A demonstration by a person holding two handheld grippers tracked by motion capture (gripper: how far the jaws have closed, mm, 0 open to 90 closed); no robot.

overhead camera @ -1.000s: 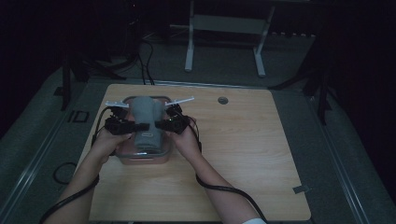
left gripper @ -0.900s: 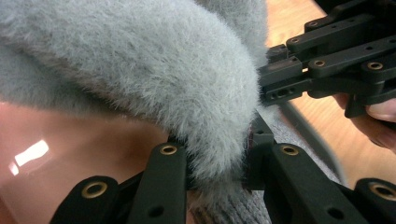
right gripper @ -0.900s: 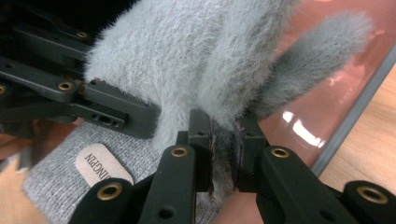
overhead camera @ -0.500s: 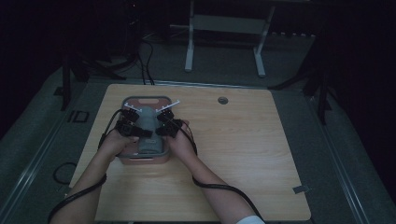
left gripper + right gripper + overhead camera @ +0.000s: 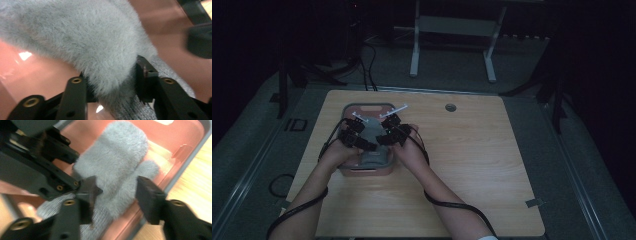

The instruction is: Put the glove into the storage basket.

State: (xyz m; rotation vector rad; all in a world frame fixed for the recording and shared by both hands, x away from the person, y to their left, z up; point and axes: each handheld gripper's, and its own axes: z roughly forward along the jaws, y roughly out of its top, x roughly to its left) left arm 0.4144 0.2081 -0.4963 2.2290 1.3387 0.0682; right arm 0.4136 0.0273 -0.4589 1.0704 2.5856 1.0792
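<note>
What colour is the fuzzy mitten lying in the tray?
Light grey, with a ribbed knit cuff; the mitten shows best in the right gripper view.

Both grippers crowded over the pink tray (image 5: 346, 111), the left gripper (image 5: 357, 135) just beside the right gripper (image 5: 390, 131), leaving little room between them. The grey fuzzy mitten (image 5: 120, 157) covered much of the tray floor. The counter (image 5: 482, 165) lay open to the right.

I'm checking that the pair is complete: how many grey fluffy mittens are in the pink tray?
1. A single grey mitten lies in the pink tray, its knit cuff toward the hand-held grippers. A second could be hidden underneath it.
</note>
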